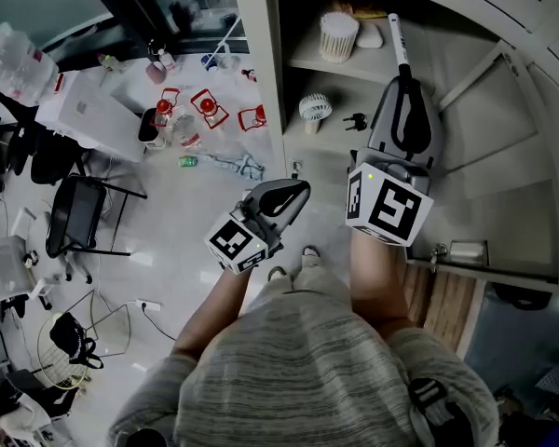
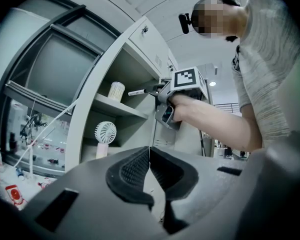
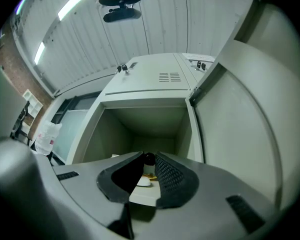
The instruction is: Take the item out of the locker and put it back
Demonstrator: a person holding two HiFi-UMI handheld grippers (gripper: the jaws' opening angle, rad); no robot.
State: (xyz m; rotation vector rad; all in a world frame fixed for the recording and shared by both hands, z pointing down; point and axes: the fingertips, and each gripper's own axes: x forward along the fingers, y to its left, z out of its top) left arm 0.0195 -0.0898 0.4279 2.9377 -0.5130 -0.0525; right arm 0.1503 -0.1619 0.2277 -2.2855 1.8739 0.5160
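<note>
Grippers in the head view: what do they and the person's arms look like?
The left gripper and right gripper match: grey shells, black ribbed pads, each carrying a white cube with black square markers. No cables show. The person wears a grey striped short-sleeved top; forearms bare.

A grey striped short-sleeved shirt [image 1: 307, 361] is worn. The left gripper [image 1: 301, 188] and right gripper [image 1: 406, 82] are moulded grey, with black pads [image 2: 130, 170] and marker cubes [image 1: 388, 203].
</note>
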